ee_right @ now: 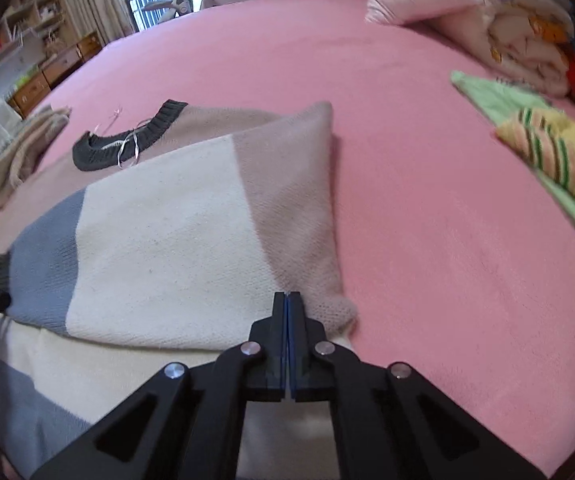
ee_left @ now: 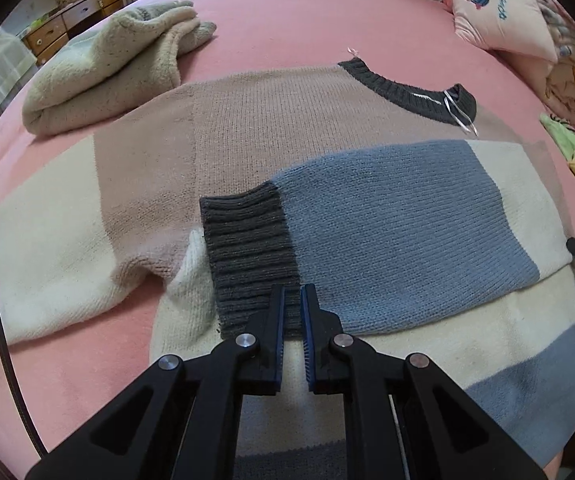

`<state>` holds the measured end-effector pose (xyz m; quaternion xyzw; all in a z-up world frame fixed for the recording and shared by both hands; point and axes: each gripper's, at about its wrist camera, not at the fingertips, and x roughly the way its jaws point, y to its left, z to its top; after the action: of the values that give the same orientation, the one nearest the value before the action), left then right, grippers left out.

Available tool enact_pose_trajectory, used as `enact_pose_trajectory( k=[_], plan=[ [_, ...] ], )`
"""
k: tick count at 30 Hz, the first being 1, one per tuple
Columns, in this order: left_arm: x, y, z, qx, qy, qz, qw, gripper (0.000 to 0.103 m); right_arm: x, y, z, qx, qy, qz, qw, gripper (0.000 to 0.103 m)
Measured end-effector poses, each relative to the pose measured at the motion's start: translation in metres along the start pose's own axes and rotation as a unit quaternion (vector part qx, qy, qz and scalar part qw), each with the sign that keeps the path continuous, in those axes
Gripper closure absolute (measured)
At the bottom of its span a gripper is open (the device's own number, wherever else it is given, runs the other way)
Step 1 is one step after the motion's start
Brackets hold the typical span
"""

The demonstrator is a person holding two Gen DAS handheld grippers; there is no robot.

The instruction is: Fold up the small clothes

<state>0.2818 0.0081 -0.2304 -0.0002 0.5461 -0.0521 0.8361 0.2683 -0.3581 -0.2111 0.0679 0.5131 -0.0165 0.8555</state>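
Left claw [ee_left: 292,292] grips cuff [ee_left: 247,256]; right view hides it.

Left gripper [ee_left: 293,290] and right gripper [ee_right: 287,294] closed, angled downward

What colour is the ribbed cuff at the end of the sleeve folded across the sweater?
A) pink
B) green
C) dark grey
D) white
C: in the left wrist view the cuff is dark grey ribbing, joined to the blue part of the sleeve lying over the sweater.
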Motion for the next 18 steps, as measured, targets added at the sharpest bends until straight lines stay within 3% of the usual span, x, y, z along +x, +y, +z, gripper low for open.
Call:
enact_pose_trajectory(
  k=[5, 6, 7, 9, 10, 11, 18],
  plan=[
    [-0.002, 0.002, 0.003, -0.006, 0.002, 0.001, 1.0, 0.095, -0.007, 0.01, -0.001, 0.0, 0.003, -0.014, 1.0, 0.103],
    [-0.007, 0.0, 0.002, -0.002, 0.0, 0.002, 1.0, 0.095, -0.013, 0.015, -0.003, -0.006, 0.005, -0.014, 1.0, 0.098],
    [-0.012, -0.001, 0.001, -0.002, -0.002, 0.001, 1.0, 0.087, -0.022, 0.022, -0.005, -0.012, 0.0, -0.009, 1.0, 0.098],
    [-0.025, -0.001, -0.001, -0.006, -0.011, -0.001, 0.9999, 0.06, -0.039, 0.032, -0.012, -0.019, -0.014, 0.0, 1.0, 0.098],
    [-0.034, 0.0, -0.003, -0.013, -0.02, 0.004, 0.9997, 0.04, -0.046, 0.037, -0.014, -0.023, -0.02, 0.001, 1.0, 0.098],
    [-0.043, 0.002, -0.005, -0.02, -0.032, 0.009, 0.9992, 0.031, -0.054, 0.041, -0.018, -0.027, -0.028, 0.002, 0.999, 0.098],
    [-0.106, 0.013, -0.022, -0.063, -0.077, -0.013, 0.995, 0.024, -0.096, 0.068, -0.046, -0.029, -0.046, 0.027, 0.998, 0.098]
  ],
)
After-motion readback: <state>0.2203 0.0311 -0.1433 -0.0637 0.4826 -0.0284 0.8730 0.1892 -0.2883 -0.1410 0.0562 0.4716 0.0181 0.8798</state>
